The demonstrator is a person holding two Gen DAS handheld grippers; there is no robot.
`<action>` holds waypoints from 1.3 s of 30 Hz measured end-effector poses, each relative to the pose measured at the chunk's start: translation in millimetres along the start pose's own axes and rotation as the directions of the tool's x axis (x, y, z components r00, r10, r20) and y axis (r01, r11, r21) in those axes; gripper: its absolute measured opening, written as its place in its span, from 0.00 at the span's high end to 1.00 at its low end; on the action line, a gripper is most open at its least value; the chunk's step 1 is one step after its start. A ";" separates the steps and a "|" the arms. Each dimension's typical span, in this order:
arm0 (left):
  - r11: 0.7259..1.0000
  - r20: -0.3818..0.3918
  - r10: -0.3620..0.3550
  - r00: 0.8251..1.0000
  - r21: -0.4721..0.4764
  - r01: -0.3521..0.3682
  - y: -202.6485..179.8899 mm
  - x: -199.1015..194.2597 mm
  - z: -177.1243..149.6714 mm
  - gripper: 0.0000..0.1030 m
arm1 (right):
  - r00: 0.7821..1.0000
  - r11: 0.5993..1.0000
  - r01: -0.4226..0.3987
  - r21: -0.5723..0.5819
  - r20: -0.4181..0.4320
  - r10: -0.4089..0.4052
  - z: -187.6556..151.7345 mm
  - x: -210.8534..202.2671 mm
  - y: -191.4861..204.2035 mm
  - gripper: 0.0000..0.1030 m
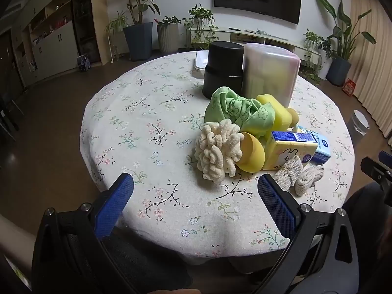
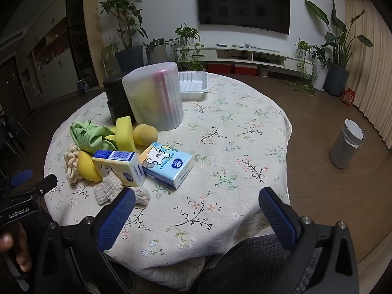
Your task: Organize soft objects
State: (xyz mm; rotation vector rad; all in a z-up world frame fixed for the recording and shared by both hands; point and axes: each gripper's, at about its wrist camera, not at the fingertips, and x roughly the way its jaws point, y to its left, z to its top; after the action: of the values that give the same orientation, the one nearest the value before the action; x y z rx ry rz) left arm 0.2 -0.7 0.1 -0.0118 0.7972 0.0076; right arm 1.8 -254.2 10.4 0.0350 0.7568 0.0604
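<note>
A heap of soft things lies on the round floral table [image 1: 147, 132]: a cream chenille mitt [image 1: 216, 153], a green cloth [image 1: 235, 110], yellow sponges [image 1: 279, 112], a yellow half-ball [image 1: 252, 154], two tissue packs [image 2: 166, 164] [image 2: 120, 166] and a knitted cream cloth [image 1: 296, 174] [image 2: 110, 188]. My left gripper [image 1: 196, 186] hovers open at the table's near edge, just short of the mitt. My right gripper [image 2: 197, 201] is open too, empty, with its left finger next to the knitted cloth. The left gripper's body [image 2: 22, 196] shows at the left of the right wrist view.
A black canister [image 1: 221, 71] and a frosted plastic container [image 2: 156, 95] stand behind the heap, with a white tray [image 2: 193, 84] further back. A grey bin [image 2: 346, 147] stands on the floor at the right. A chair back [image 2: 257, 264] sits below the grippers.
</note>
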 end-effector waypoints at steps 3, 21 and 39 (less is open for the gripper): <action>1.000 0.001 -0.004 1.000 0.003 0.004 -0.5 0.5 0.3 0.00 | 1.000 1.000 -0.001 0.001 -0.002 0.001 0.0 0.6 0.2 0.00; 1.000 -0.008 -0.016 1.000 -0.011 0.016 -0.6 3.1 -1.9 0.00 | 1.000 1.000 -0.001 0.001 -0.004 0.001 0.1 0.3 0.2 0.00; 1.000 -0.010 -0.020 1.000 -0.012 0.019 -0.7 4.5 -2.4 0.00 | 1.000 1.000 0.000 0.001 -0.004 0.000 -0.5 0.5 1.1 0.00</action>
State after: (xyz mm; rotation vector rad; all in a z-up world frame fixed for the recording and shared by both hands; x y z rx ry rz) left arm 1.6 -1.4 -4.8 -0.0308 0.8070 -0.0063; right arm 1.8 -253.1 9.7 0.0362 0.7608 0.0605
